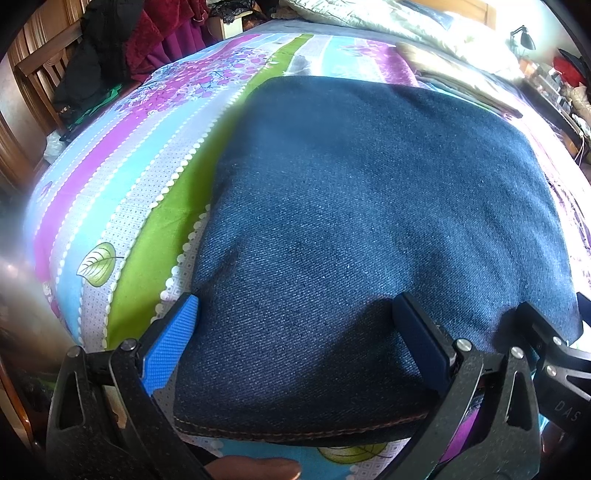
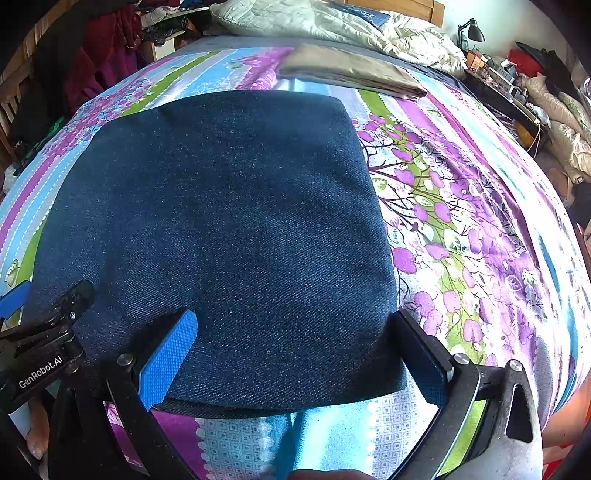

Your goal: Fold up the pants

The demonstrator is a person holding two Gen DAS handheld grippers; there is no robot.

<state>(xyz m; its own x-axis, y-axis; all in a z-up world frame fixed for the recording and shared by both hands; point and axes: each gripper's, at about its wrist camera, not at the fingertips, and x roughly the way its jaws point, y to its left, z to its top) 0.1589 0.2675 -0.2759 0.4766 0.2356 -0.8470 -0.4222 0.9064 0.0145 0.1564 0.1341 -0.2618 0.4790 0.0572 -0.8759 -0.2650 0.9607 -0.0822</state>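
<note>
Pants: we see the dark denim pants (image 1: 369, 221) lying flat, folded into a rectangle on the striped floral bedsheet (image 1: 122, 192).
Left gripper (image 1: 295, 332): our jaws spread wide over the near hem, holding nothing.
Right gripper (image 2: 295, 343): likewise wide apart at the near edge, empty.
Behind: a folded tan cloth (image 2: 351, 70) and a rumpled quilt (image 2: 332, 22).

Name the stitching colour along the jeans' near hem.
Orange-brown, on the dark blue jeans; clearest in the left wrist view.

You're in a lived-in bedroom: bed with a striped floral sheet (image 2: 461, 206), rumpled duvet (image 2: 332, 26) at the head, desk lamp (image 2: 471, 31), clothes (image 2: 107, 51) hanging nearby.
</note>
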